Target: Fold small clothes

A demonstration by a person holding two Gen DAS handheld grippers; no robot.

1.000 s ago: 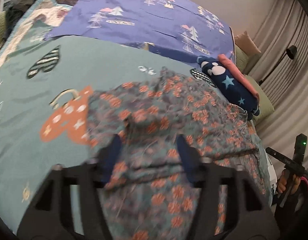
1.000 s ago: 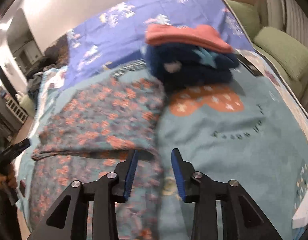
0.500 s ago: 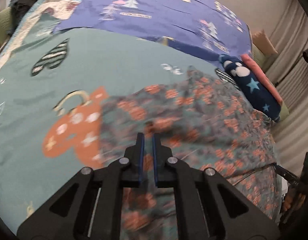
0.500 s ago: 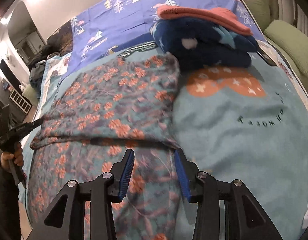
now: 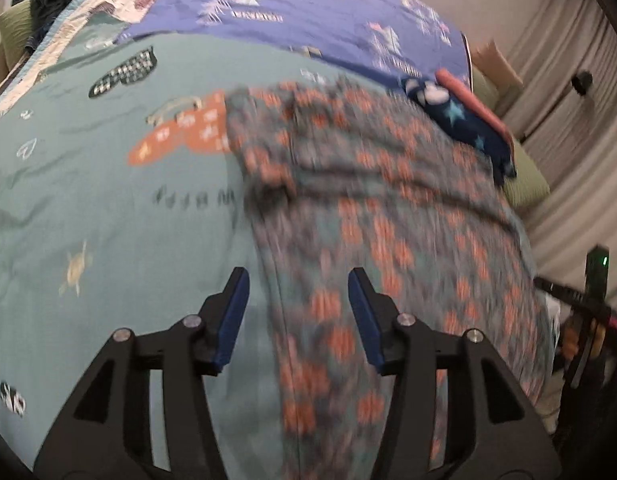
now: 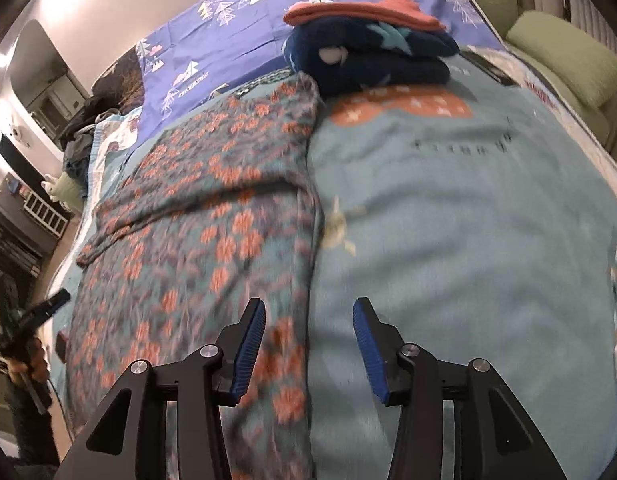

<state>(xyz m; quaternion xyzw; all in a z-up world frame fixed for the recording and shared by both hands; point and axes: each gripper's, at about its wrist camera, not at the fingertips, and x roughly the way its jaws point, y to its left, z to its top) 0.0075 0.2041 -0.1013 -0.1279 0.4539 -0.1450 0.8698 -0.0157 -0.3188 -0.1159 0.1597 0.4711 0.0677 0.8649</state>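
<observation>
From the left wrist view, the left gripper [image 5: 296,300] hangs over the bed with its jaws spread, having just been opening; nothing is pinched, though the left edge of the floral garment [image 5: 388,216] runs up between the two blue pads, with teal bedcover [image 5: 88,208] under the left pad and cloth under the right; the garment is soft and thin, grey-teal with orange blossoms, spread flat with one part folded across its far half; the bedcover carries an orange heart, a checked heart and a row of dark letters too blurred to read; beyond it a purple sheet [image 5: 316,12] printed with white trees, and at the far right a folded stack [image 5: 468,120], navy fleece with stars under a coral piece. From the right wrist view, the right gripper [image 6: 308,336] also stands apart, its jaws having just been opening, gripping nothing; the garment's right edge lies between the ribbed blue pads, cloth under the left one, bare cover under the right; the stack touches the garment's far corner; green cushions [image 6: 564,56] sit at the far right.
</observation>
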